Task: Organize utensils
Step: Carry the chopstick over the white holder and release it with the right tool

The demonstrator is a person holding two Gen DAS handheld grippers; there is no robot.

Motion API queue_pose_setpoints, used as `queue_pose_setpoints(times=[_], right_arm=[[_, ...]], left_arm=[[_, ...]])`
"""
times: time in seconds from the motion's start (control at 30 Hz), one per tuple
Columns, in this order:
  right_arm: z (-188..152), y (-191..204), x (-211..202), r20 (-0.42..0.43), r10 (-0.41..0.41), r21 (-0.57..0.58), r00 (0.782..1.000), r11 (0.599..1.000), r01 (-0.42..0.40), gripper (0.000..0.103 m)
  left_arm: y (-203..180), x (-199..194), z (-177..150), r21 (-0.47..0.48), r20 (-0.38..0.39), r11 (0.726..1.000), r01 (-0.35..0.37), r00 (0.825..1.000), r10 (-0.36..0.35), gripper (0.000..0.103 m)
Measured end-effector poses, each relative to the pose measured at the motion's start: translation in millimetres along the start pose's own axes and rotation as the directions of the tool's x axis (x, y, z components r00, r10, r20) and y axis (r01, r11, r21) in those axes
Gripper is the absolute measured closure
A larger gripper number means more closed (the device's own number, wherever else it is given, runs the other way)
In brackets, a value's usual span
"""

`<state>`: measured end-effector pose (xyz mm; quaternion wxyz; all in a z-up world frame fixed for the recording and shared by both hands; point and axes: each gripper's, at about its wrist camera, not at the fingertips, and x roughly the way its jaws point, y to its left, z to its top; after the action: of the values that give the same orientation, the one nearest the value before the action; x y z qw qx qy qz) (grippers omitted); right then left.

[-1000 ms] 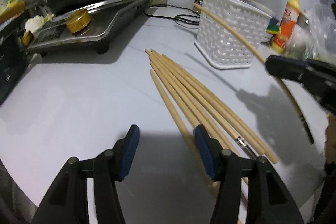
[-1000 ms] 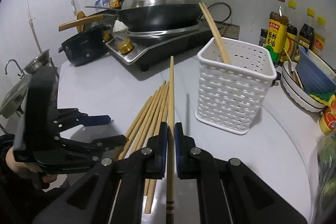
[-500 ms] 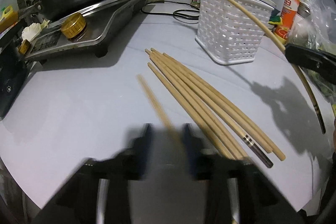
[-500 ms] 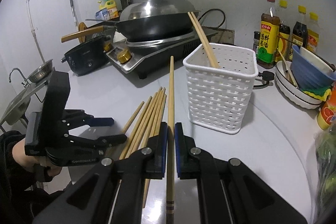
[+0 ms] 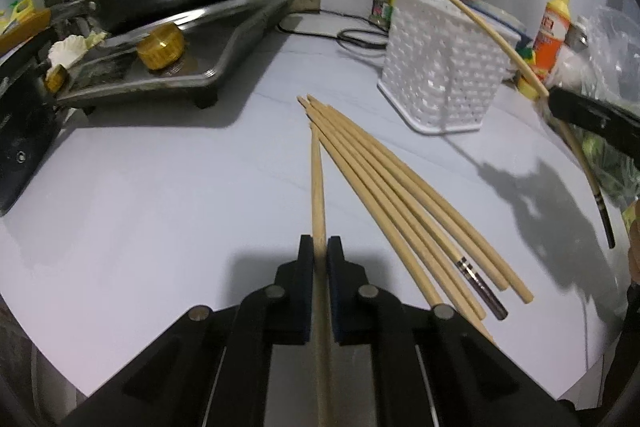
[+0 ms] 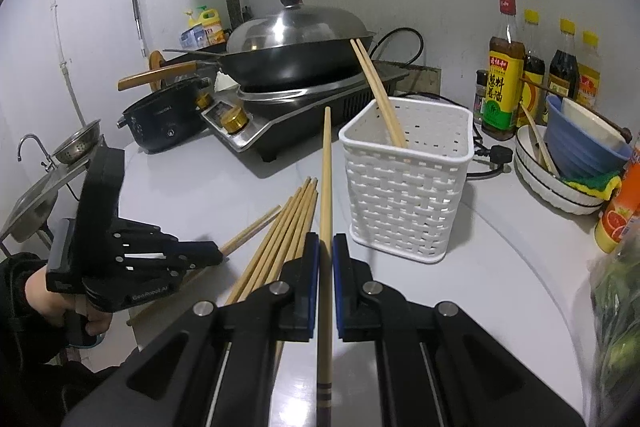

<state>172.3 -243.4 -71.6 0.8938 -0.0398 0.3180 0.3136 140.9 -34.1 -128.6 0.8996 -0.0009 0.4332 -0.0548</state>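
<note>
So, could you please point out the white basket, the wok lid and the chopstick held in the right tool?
white basket [image 6: 404, 203], right wrist view, on its woven front wall.
wok lid [image 6: 296, 27], right wrist view, on the steel dome.
chopstick in the right tool [image 6: 327, 179], right wrist view, on the shaft ahead of the pads.

The left tool [image 5: 319, 247] has just been closing and now clamps one chopstick [image 5: 317, 187], the one on the left edge of the pile of chopsticks [image 5: 400, 195] on the bench [image 5: 160, 195]. That stick is now swung off from the rest, tip still near the others.
</note>
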Motion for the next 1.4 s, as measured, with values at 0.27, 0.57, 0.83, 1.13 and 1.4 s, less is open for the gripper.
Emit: queue_pose_setpoints(times=[0.27, 0.57, 0.83, 1.13, 1.4], right_arm=[[14.0, 2.5, -10.1, 0.027, -0.016, -0.018, 1.000, 1.000, 0.016, 0.097], [36.2, -2.1, -26.4, 0.073, -0.042, -0.032, 0.996, 0.998, 0.045, 0.097], [58.1, -9.0, -33.5, 0.105, -0.084, -0.047, 0.991, 0.995, 0.089, 0.097], [88.6, -19.6, -34.7, 0.143, -0.109, -0.060, 0.984, 0.991, 0.119, 0.097], [124.6, -34.2, -26.8, 0.181, -0.047, -0.032, 0.982, 0.998, 0.054, 0.097]], left_arm=[[13.9, -23.7, 12.8, -0.030, 0.078, 1.000, 0.003, 0.997, -0.001, 0.097], [19.0, -51.4, 34.2, -0.034, 0.172, 0.999, 0.037, 0.985, -0.031, 0.097], [18.1, -69.4, 52.2, -0.015, 0.237, 0.998, 0.069, 0.969, -0.064, 0.097], [19.3, -81.9, 64.5, -0.003, 0.290, 0.995, 0.100, 0.952, -0.095, 0.097], [21.1, -82.5, 69.5, 0.017, 0.300, 0.992, 0.123, 0.946, -0.122, 0.097]])
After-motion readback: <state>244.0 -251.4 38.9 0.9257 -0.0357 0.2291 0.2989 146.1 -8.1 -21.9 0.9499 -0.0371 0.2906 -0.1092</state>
